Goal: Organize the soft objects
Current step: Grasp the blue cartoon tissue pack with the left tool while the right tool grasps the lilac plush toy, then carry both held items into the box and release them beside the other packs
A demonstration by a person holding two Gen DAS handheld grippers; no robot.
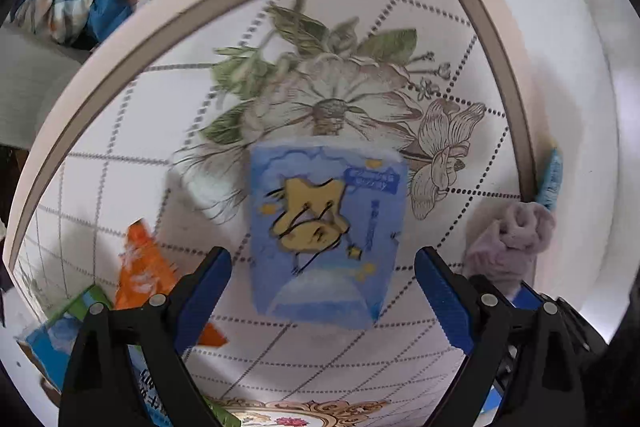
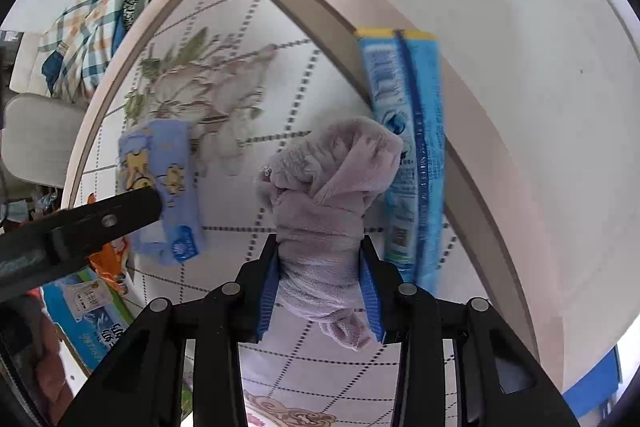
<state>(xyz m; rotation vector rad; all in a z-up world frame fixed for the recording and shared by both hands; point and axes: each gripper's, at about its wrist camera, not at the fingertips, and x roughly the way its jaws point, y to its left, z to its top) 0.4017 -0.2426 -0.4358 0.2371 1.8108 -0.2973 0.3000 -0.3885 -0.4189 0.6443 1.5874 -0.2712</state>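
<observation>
On the floral grid-patterned surface, left wrist view: blue tissue pack with a yellow cartoon figure lies flat, in front of and between the spread jaws of the left tongs; jaws wide apart, nothing gripped, pads on either side of the pack's near end, contact with it can't be confirmed. Same view shows an orange packet at lower left, partly behind the left finger, and a blue-green box beside it at the edge. Lavender towel shows only as a bunched lump at far right here, with a sliver of a blue-and-yellow pack behind it at the surface's brown border. Right wrist view gives what the left doesn't: right tongs clamped on the towel, blue pads pressing its rolled middle, a bulky folded end sticking forward past the tips and a short end toward the camera. The long blue-and-yellow pack is fully visible here, lying along the border just right of the towel, touching or overlapped by it. Left tongs appear here as a dark arm coming in from the left, its tip over the tissue pack. Plaid cloth piled beyond the surface's far edge, in both views. Right tongs point forward, roughly level above the surface; whether the towel is lifted clear can't be told.
</observation>
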